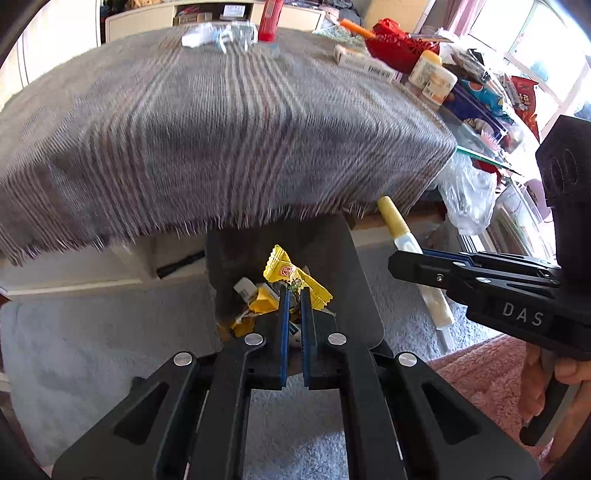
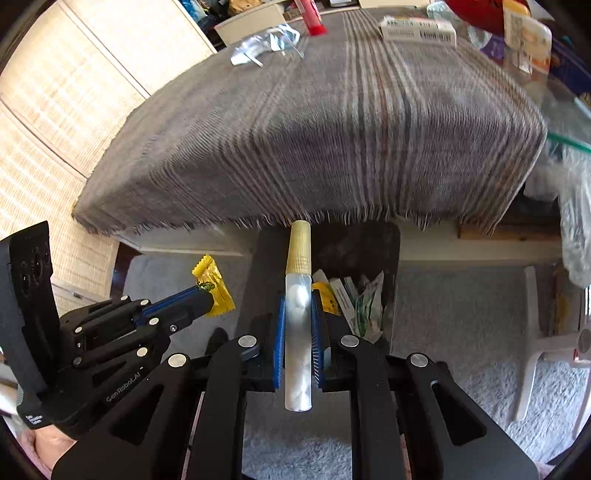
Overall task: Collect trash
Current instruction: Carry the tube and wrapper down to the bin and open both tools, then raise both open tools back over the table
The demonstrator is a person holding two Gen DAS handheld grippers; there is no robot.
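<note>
My left gripper [image 1: 294, 293] is shut on a yellow candy wrapper [image 1: 284, 266], held just above an open black bin [image 1: 354, 258] on the floor. Several wrappers and scraps [image 1: 255, 295] lie inside the bin. My right gripper [image 2: 297, 295] is shut on a clear tube with a gold cap [image 2: 298, 258], filled with white stuff and pointing over the same bin [image 2: 395, 258]. In the left wrist view the right gripper [image 1: 397, 260] comes in from the right with the tube [image 1: 395, 218]. In the right wrist view the left gripper [image 2: 207, 299] carries the wrapper [image 2: 218, 288] at the left.
Beyond the bin stands a table under a grey striped cloth [image 1: 221, 129]. Crumpled clear plastic [image 1: 218, 35], a red bottle [image 1: 269, 18], a white box [image 1: 354, 59] and packets lie at its far edge. A plastic bag [image 1: 465, 192] hangs at the right. A white stool [image 2: 546, 354] stands on grey carpet.
</note>
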